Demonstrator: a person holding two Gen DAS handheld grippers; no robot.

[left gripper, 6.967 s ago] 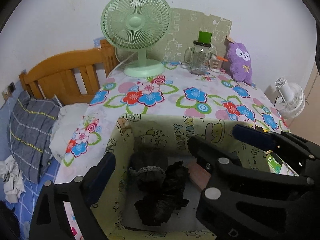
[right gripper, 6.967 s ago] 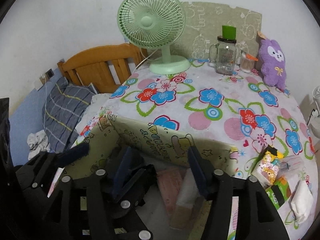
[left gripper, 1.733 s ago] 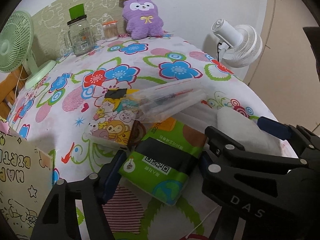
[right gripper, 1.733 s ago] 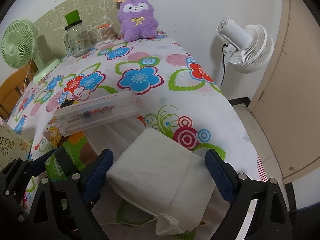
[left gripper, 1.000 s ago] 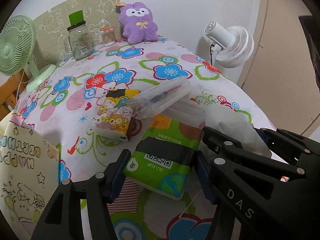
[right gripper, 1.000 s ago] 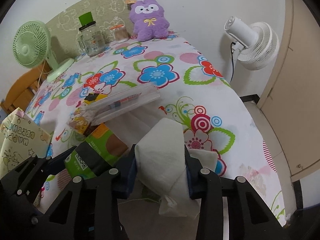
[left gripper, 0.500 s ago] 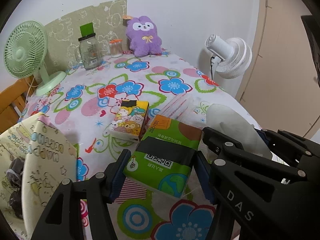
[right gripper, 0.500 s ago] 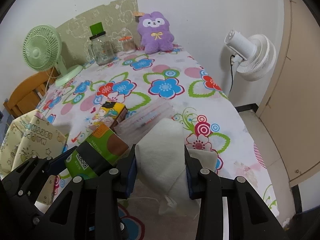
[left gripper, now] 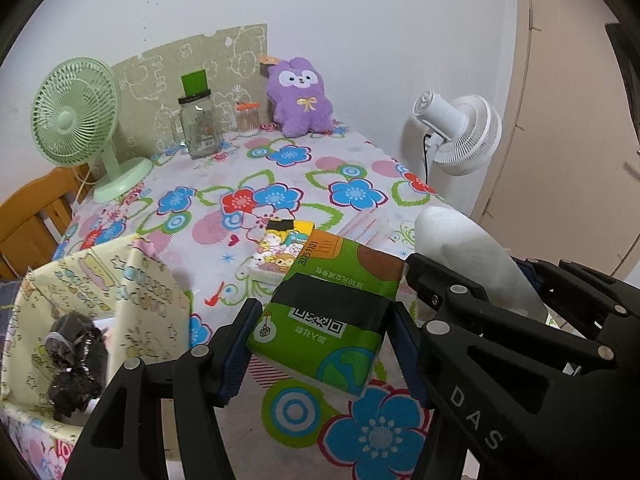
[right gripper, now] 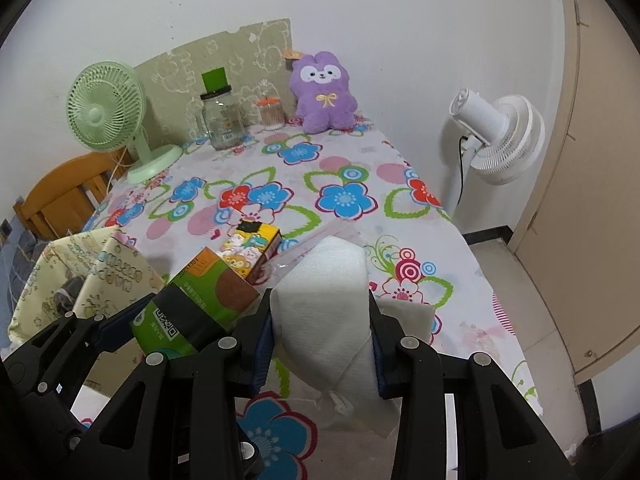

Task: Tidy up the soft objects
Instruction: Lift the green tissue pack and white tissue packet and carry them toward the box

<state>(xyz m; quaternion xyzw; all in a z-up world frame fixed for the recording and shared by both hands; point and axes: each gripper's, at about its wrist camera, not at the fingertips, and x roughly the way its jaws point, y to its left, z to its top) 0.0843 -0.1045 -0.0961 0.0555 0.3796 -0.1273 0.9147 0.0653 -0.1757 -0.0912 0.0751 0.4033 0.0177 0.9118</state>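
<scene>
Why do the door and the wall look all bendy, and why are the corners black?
Both wrist views use a fisheye lens: it curves straight edges, so the door bows in the right view and leans in the left view, and the round lens leaves the corners black. Both views are evenly lit and sharp; the green tissue pack and white cloth look huge only because they sit close.

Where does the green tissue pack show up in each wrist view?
Left wrist: green tissue pack at lower centre, clamped in the left gripper.
Right wrist: the pack sits lower left, beside the white tissue pack.
Shared landmark: purple plush against the back wall.
</scene>
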